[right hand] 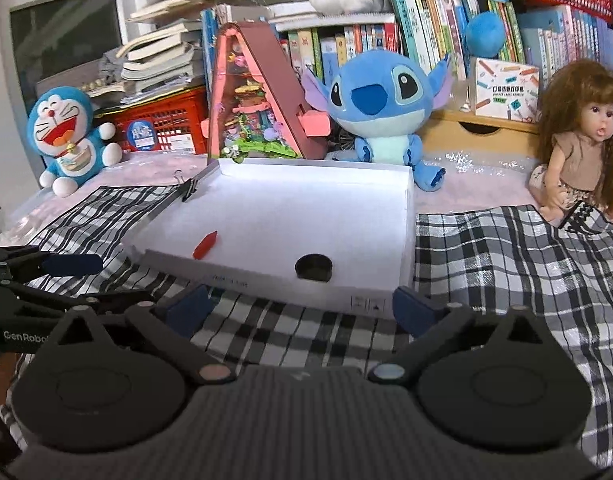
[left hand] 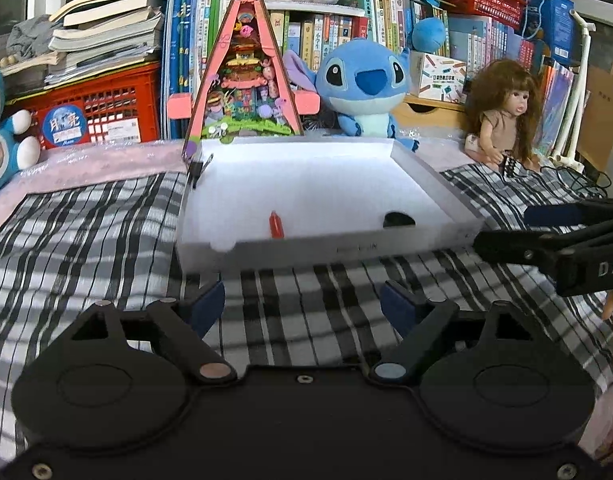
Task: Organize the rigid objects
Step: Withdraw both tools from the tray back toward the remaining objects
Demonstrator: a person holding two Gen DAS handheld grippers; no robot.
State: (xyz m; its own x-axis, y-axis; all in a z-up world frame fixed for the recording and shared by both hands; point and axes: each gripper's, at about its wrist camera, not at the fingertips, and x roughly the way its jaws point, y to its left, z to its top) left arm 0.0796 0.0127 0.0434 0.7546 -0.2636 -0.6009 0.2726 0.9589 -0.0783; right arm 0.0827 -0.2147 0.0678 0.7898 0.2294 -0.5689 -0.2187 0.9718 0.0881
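Note:
A shallow white box (left hand: pixel 426 184) (right hand: pixel 406 216) lies on the checked cloth. Inside it rest a small red piece (left hand: pixel 276 225) (right hand: pixel 205 245) and a round black piece (left hand: pixel 398 220) (right hand: pixel 313 267) near the front wall. A black binder clip (left hand: pixel 196 170) (right hand: pixel 188 190) sits on the box's left rim. My left gripper (left hand: pixel 302 308) stands open in front of the box with nothing between its blue pads. My right gripper (right hand: pixel 302 308) is open too, empty, just short of the box's front wall. The right gripper (left hand: pixel 546 236) shows at the right edge of the left wrist view; the left gripper (right hand: pixel 46 276) shows at the left edge of the right wrist view.
Behind the box stand a pink triangular toy house (left hand: pixel 244 76) (right hand: pixel 250 96), a blue plush (left hand: pixel 366 84) (right hand: pixel 382 104) and a doll (left hand: pixel 502 116) (right hand: pixel 582 140). A blue cat plush (right hand: pixel 68 136), a red crate (left hand: pixel 94 108) and shelves of books line the back.

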